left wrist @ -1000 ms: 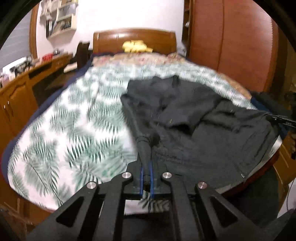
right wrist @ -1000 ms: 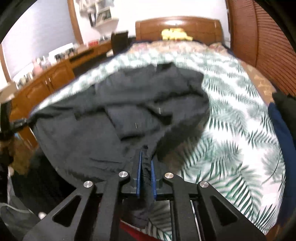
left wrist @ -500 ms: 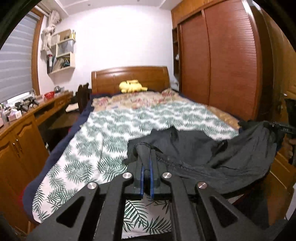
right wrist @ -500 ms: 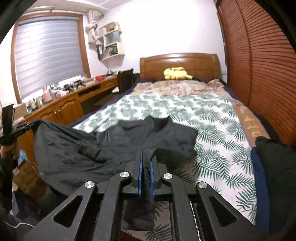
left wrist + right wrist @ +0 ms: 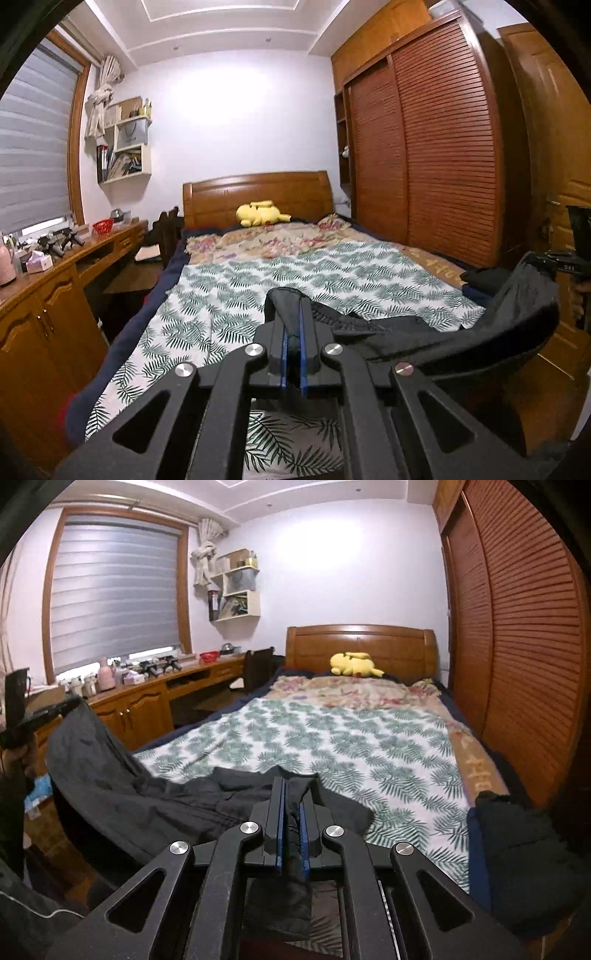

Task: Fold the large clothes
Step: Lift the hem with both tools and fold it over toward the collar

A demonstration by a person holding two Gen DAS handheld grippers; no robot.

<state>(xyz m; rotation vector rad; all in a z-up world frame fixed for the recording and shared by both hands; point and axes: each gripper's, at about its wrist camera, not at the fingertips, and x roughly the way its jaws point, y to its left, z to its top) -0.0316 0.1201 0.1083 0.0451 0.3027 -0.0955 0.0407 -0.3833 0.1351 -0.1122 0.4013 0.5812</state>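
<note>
A large black garment [image 5: 461, 339] hangs stretched between my two grippers over the foot of the bed [image 5: 258, 291]. My left gripper [image 5: 291, 317] is shut on one edge of it, cloth bunched between the blue pads. In the right wrist view the same black garment [image 5: 147, 797] sags to the left, and my right gripper [image 5: 291, 801] is shut on its other edge, a flap hanging below the fingers. Each view shows the other gripper at its side edge, holding the raised far end. The garment's lower part still rests on the leaf-print bedspread [image 5: 351, 746].
A yellow plush toy [image 5: 260, 214] lies by the wooden headboard [image 5: 258, 195]. A long wooden desk [image 5: 155, 698] with small items runs along the left; a chair [image 5: 256, 668] stands at it. Slatted wardrobe doors [image 5: 436, 147] line the right. Dark folded cloth [image 5: 517, 849] sits at the bed's near right corner.
Both grippers have risen and tilted up, lifting the black garment off the bedspread; it went from lying spread out to hanging taut between them. More of the room shows.
</note>
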